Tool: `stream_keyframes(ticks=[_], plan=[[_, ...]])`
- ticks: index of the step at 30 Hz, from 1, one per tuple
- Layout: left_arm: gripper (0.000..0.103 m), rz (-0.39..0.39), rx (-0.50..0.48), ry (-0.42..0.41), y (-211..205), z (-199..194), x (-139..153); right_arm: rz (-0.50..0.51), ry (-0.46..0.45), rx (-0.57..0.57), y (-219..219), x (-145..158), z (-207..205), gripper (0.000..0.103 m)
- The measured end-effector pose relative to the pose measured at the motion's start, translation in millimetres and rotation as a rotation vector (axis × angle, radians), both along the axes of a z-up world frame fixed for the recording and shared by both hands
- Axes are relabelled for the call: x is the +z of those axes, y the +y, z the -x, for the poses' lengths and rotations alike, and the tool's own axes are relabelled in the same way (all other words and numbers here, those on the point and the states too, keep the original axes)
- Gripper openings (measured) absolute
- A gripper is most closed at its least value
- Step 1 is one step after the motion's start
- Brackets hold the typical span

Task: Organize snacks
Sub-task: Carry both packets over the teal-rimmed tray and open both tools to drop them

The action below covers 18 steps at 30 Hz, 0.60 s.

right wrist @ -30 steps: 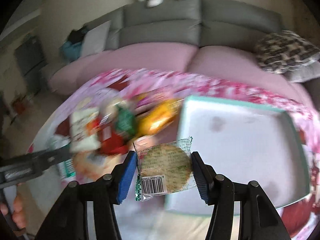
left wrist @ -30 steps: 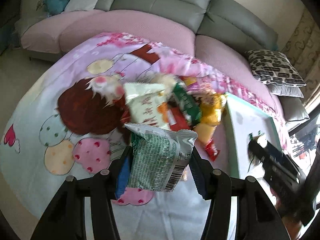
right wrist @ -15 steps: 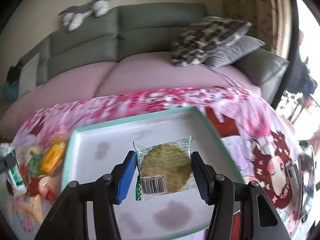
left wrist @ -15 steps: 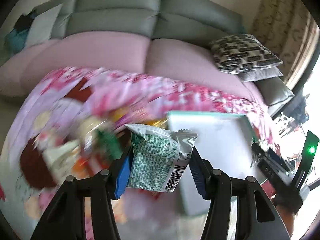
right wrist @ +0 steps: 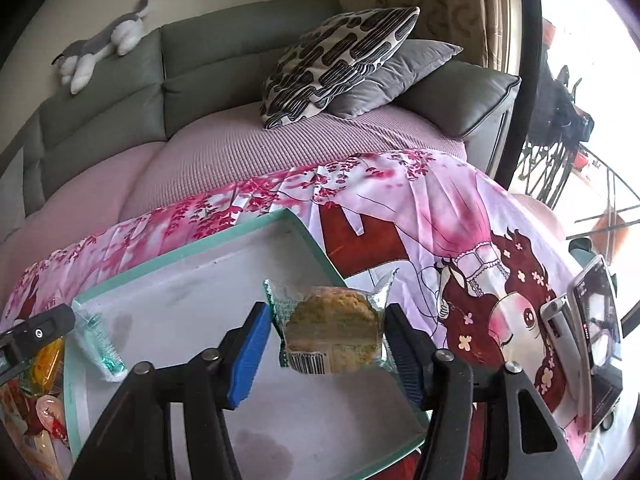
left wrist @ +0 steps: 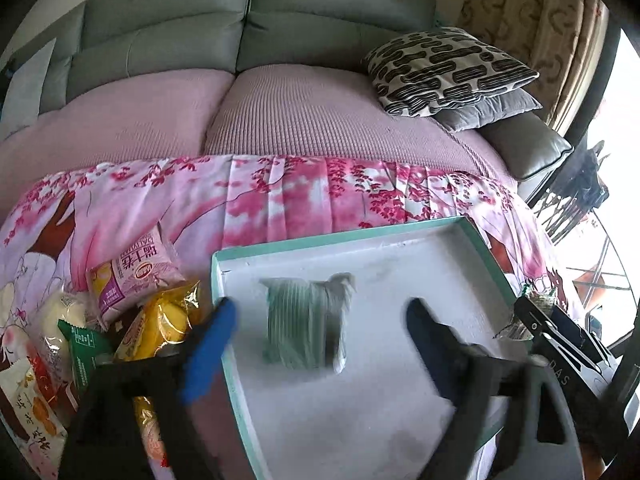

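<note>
Green pack point(left wrist: 306, 322) sits blurred in the tray point(left wrist: 400, 400), toward its left edge, between your left gripper point(left wrist: 320, 344) fingers, spread and released. Right gripper point(right wrist: 326, 338) clenches the cookie pack point(right wrist: 332, 332) over the tray's right edge: bring it inward, lower, then release. Pink bag point(left wrist: 134, 270) in the pile reads "DAIYIJIA"; cookie barcode unreadable.
</note>
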<state>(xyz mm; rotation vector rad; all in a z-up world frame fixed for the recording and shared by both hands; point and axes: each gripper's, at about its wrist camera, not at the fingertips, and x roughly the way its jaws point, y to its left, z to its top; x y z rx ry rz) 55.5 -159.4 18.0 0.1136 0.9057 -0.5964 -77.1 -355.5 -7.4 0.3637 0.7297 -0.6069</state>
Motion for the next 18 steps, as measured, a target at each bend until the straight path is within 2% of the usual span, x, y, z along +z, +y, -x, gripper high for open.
stream_keyframes(ticks=[2, 4, 6, 7, 9, 13, 18], plan=[[0.090, -0.007, -0.004, -0.003, 2.1, 2.7, 0.7, -0.001, 0.001, 0.010, 2.0, 0.6, -0.9, 0.070], [0.090, -0.001, 0.011, -0.005, 8.3, 5.0, 2.8, -0.002, 0.004, 0.016, 5.2, 1.7, -1.3, 0.081], [0.091, 0.002, 0.038, -0.008, 16.4, 5.7, 4.3, -0.002, 0.015, 0.027, 7.5, 0.8, -4.1, 0.098], [0.096, 0.000, 0.059, -0.017, 23.7, 6.3, 5.4, -0.004, 0.018, 0.037, 9.1, 0.6, -5.8, 0.101], [0.103, -0.014, 0.099, -0.039, 36.5, 7.8, 5.4, -0.006, 0.023, 0.058, 14.1, 0.9, -8.1, 0.103], [0.103, -0.068, 0.186, -0.078, 65.2, 8.1, 4.9, 0.003, 0.035, 0.090, 25.9, 1.9, -12.5, 0.103], [0.103, -0.082, 0.302, -0.103, 103.8, 4.8, 12.4, 0.023, -0.009, 0.114, 39.8, 11.0, -12.2, 0.103]])
